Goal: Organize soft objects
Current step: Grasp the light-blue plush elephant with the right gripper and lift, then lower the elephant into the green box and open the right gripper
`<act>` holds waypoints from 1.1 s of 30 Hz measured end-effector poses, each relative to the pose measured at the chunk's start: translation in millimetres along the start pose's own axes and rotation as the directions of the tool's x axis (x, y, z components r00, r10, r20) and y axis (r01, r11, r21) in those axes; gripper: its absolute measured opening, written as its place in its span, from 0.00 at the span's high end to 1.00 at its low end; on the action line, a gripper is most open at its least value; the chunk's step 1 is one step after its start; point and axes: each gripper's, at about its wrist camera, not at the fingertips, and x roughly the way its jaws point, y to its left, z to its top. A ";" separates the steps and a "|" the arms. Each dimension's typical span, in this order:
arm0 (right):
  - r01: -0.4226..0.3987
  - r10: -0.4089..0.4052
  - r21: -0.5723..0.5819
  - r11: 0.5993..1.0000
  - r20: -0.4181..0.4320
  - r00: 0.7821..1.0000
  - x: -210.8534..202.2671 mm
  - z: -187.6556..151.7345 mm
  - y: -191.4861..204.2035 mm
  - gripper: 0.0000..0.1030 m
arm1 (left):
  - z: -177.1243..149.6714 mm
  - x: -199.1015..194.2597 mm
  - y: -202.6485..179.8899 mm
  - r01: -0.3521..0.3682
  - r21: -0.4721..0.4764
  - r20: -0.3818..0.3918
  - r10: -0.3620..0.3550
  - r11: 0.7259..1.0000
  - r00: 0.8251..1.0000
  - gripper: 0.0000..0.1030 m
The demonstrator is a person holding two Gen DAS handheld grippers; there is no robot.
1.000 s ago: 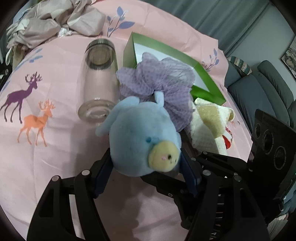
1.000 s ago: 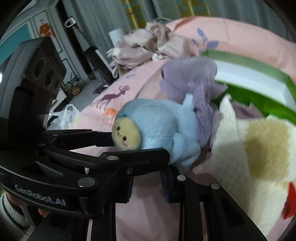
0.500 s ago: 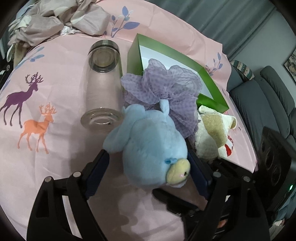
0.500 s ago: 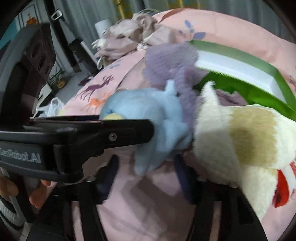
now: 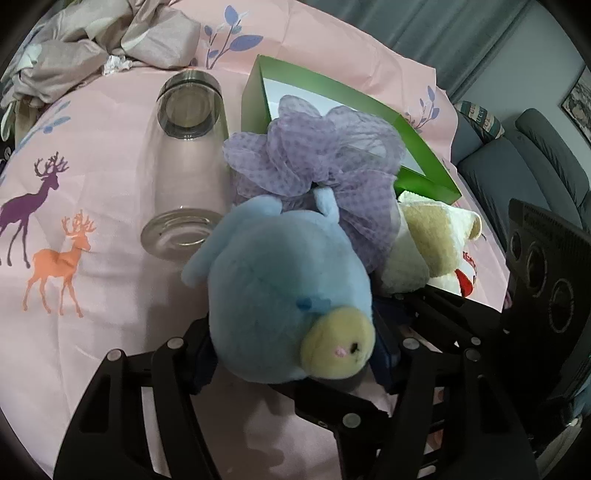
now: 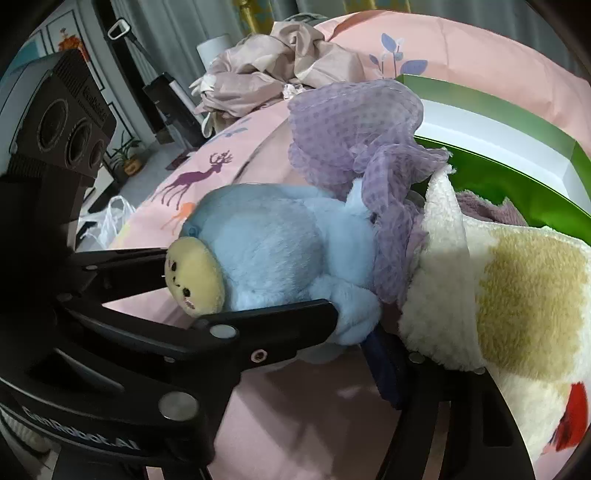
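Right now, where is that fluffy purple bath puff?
In the left wrist view the purple bath puff sits mid-frame on the pink sheet, against the green box, right of the glass jar and just behind the blue plush toy.

A home living room: a deer-print pink sheet point(image 5: 92, 177), grey sofa point(image 5: 517, 173), curtains point(image 5: 424, 29) and crumpled bedding point(image 6: 280, 62)

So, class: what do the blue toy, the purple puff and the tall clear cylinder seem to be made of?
Blue toy: plush fabric, matte, short fuzzy pile. Purple puff: probably thin nylon mesh; it is gathered, see-through, with a dotted weave. Clear cylinder: likely glass, glossy and transparent with a thick base, though clear plastic is possible.
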 end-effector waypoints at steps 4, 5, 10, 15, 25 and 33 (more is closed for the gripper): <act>-0.037 0.037 0.010 0.999 0.026 0.999 -12.2 -4.5 3.5 0.32 | -8.8 -19.0 -5.4 0.001 0.008 0.040 -0.001 1.000 0.999 0.38; -0.052 0.052 0.008 0.999 0.030 0.998 -16.8 -5.6 6.3 0.32 | -12.6 -27.3 -7.3 0.003 0.007 0.055 -0.004 1.000 0.998 0.38; -0.068 0.071 -0.041 0.997 0.083 0.994 -47.1 -9.4 26.2 0.32 | -22.5 -52.5 -20.6 0.007 -0.005 0.102 -0.007 1.000 0.995 0.38; -0.054 0.073 -0.124 0.991 0.149 0.986 -76.9 -12.5 47.6 0.34 | -24.8 -77.2 -39.6 -0.009 0.024 0.149 0.006 1.000 0.989 0.38; -0.033 0.068 -0.134 0.990 0.263 0.962 -119.1 -20.0 53.4 0.37 | -22.7 -102.6 -67.9 -0.006 0.087 0.185 -0.010 0.996 0.983 0.38; -0.013 0.047 -0.102 0.995 0.336 0.941 -138.1 -14.7 39.0 0.37 | -4.8 -103.0 -85.0 0.051 0.121 0.190 -0.074 0.991 0.979 0.38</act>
